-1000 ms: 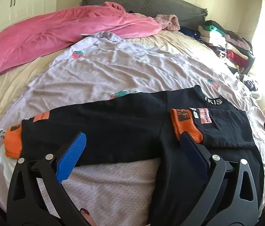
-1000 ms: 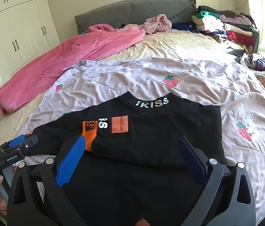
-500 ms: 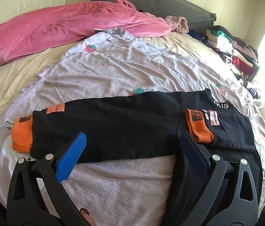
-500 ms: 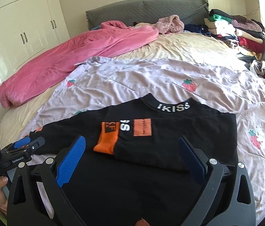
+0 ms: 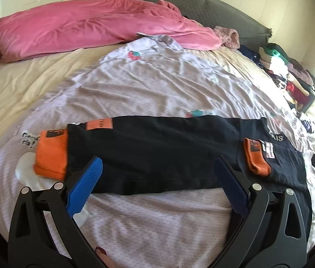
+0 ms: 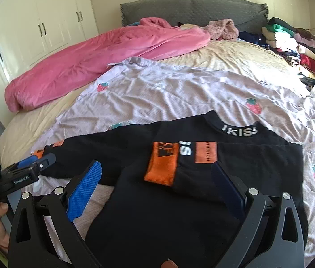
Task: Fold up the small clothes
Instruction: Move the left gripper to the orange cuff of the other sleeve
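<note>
A black long-sleeved top (image 5: 157, 151) with orange cuffs lies flat on the lilac strawberry sheet (image 5: 157, 89). Its left sleeve stretches out to the left, ending in an orange cuff (image 5: 51, 154). Its right sleeve is folded across the body, cuff (image 6: 161, 163) near the middle, below the white-lettered collar (image 6: 240, 131). My left gripper (image 5: 157, 176) is open and empty, just above the outstretched sleeve. My right gripper (image 6: 155, 178) is open and empty over the folded sleeve and body. The left gripper also shows in the right wrist view (image 6: 32, 165).
A pink duvet (image 6: 103, 58) lies across the far left of the bed. A grey headboard (image 6: 193, 6) stands behind. A pile of folded clothes (image 6: 296, 44) sits at the far right. White wardrobes (image 6: 41, 22) stand to the left.
Both grippers have shifted left along the top, so the outstretched left sleeve and its cuff sit more centrally in the left wrist view. The top has not moved.
</note>
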The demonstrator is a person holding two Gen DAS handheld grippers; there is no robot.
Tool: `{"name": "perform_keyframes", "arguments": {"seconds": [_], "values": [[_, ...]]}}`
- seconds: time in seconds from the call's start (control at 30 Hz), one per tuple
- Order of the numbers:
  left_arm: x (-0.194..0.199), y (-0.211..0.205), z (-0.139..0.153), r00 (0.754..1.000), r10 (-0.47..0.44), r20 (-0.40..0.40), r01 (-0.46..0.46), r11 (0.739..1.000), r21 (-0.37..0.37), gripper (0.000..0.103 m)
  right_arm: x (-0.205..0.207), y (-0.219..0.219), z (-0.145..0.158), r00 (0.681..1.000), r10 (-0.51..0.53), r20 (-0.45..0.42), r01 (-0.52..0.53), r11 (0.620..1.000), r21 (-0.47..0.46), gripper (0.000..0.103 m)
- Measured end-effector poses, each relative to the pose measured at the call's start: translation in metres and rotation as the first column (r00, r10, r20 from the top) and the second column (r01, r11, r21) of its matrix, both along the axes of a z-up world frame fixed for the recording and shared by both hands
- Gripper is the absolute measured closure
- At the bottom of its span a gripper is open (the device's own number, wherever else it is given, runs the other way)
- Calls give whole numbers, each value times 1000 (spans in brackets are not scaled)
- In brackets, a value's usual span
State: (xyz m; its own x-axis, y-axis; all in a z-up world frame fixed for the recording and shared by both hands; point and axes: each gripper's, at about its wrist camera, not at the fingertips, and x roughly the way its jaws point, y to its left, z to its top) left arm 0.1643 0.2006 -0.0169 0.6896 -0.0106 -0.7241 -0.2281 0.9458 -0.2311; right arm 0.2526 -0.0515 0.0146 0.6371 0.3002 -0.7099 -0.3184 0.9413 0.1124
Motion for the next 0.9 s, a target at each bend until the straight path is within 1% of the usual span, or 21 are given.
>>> {"name": "perform_keyframes", "arguments": {"seconds": [0.2, 0.33, 0.4, 0.53, 0.73, 0.8, 0.9], "values": [[-7, 22, -1, 998, 64, 23, -64, 998, -22, 9, 4, 25, -13, 999, 36, -19, -37, 999, -28, 5], [-10, 38, -6, 991, 130, 12, -129, 991, -22, 9, 8, 39, -24, 998, 54, -34, -56, 997, -51, 5], [-12, 47, -10, 985, 175, 1, -175, 985, -5, 9, 9, 45, -30, 997, 63, -44, -65, 996, -58, 5], [-14, 68, -20, 965, 260, -27, -260, 966, 6, 10, 11, 55, -38, 995, 82, -55, -86, 994, -64, 5], [-17, 95, -36, 933, 356, -58, -357, 934, -16, 10, 15, 58, -46, 995, 83, -61, -88, 993, -75, 5], [-19, 100, -38, 926, 374, -57, -375, 927, -19, 10, 17, 57, -50, 994, 81, -72, -87, 994, -73, 5], [-20, 110, -43, 914, 400, -61, -403, 914, -46, 10, 19, 55, -55, 994, 77, -79, -83, 994, -75, 5]]}}
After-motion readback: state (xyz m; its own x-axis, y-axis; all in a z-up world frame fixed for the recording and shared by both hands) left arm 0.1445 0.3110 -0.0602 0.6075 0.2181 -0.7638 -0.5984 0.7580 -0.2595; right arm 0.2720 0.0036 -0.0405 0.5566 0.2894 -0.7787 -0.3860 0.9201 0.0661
